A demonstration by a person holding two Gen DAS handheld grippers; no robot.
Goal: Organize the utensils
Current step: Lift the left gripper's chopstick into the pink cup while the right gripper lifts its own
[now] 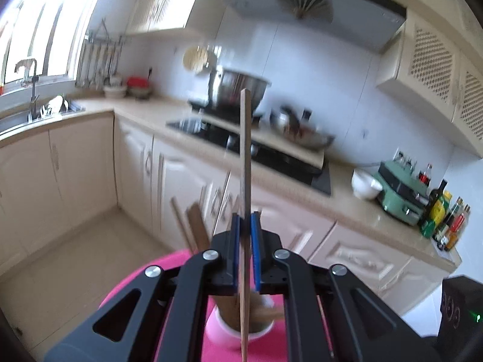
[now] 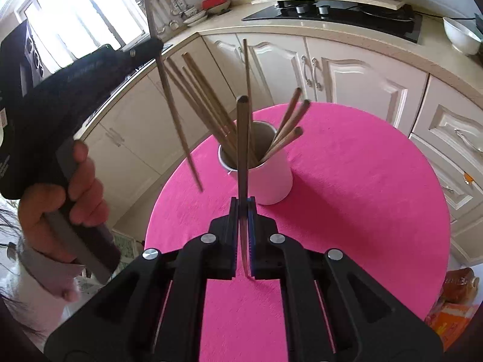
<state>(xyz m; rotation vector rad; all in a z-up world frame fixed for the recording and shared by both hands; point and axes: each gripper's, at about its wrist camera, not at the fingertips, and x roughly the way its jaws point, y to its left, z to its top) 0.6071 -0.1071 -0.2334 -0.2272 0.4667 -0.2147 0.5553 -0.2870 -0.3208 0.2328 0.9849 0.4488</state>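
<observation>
Right gripper (image 2: 244,208) clamped on one dark chopstick (image 2: 242,150), close over the near side of the pink table (image 2: 362,211). Left gripper (image 1: 245,226) pinching a pale chopstick (image 1: 246,150). Best to tip each point down over the white cup (image 2: 271,175) mid-table, then let go slowly among the others.

Cream kitchen cabinets (image 1: 81,163), bright window (image 1: 33,30)
</observation>
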